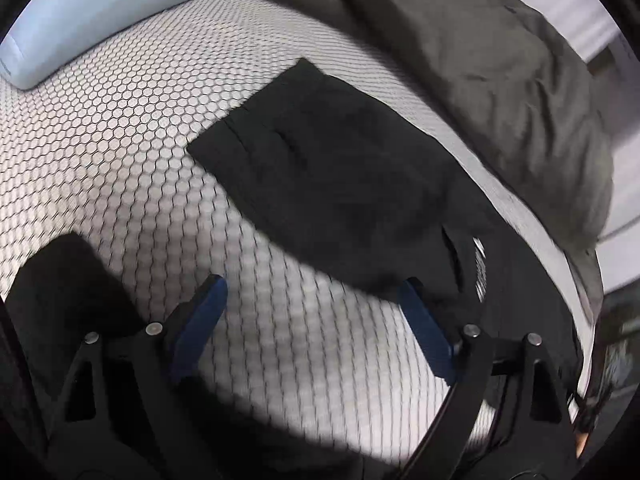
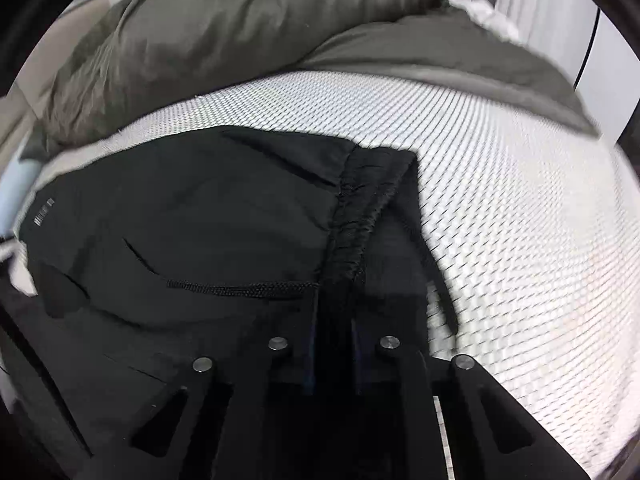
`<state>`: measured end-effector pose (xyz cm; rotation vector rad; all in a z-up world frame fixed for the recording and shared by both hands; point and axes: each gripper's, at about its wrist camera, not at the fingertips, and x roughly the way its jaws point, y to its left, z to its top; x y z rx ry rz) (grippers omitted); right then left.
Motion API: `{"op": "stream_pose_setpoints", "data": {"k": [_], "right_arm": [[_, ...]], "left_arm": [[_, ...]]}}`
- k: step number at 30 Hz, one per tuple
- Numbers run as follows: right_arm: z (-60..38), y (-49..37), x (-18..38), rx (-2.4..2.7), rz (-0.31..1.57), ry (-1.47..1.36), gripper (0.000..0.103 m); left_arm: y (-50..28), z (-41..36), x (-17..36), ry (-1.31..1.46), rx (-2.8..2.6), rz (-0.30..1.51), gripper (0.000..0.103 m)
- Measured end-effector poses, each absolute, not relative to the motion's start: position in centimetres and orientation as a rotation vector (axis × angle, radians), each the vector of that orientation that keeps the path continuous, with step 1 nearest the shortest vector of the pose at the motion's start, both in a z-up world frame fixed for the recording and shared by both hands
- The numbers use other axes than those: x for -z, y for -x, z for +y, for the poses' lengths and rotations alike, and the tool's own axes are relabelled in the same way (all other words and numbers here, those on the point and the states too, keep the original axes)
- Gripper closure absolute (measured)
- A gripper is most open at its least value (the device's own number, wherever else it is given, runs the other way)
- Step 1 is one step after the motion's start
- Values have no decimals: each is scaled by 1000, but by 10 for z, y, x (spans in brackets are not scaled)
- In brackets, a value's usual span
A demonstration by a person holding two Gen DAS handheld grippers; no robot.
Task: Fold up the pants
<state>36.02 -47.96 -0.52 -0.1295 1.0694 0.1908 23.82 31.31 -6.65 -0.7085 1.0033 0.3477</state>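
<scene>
Black pants (image 1: 336, 176) lie on a white mattress with a hexagon pattern (image 1: 120, 140). In the left wrist view my left gripper (image 1: 312, 292) is open and empty, hovering over bare mattress just in front of the pants' near edge; its right blue pad (image 1: 424, 328) is next to the fabric. In the right wrist view the pants (image 2: 200, 216) fill the left and centre, with the gathered elastic waistband (image 2: 360, 216) running toward me. My right gripper (image 2: 334, 320) is shut on the waistband; its fingertips are hidden by the cloth.
A rumpled olive-grey duvet (image 1: 500, 80) lies along the far side of the mattress, and it also shows in the right wrist view (image 2: 240, 32). A pale blue pillow (image 1: 88, 16) sits at the far left. Another dark cloth patch (image 1: 60, 280) lies near the left finger.
</scene>
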Motion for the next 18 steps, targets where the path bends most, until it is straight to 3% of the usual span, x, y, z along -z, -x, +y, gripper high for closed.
{"op": "stream_pose_setpoints", "data": {"k": [3,5,8,9,10,13,18], "right_arm": [[-493,-366,5,-154,1069,106,92],[-497,-369,11,-152,1084,84,92],[-489,-371,15,-146,1079,108,90],[-488,-372,14,-147,1079,104,89],[-492,-374,12,-148,1080,100,89],[-494,-372,11,-150,1080,99,88],[-491,-365,12,-154,1077,87,88]], "left_arm": [[-250,324,69,746,-391,982,18],[-256,326,68,720,-432,981,29],[-257,336,70,751,-487,967,65],[-256,339,69,778,-480,943,85],[-253,343,69,805,-477,928,92],[-240,348,63,815,-466,863,100],[-219,356,53,818,-479,808,102]]}}
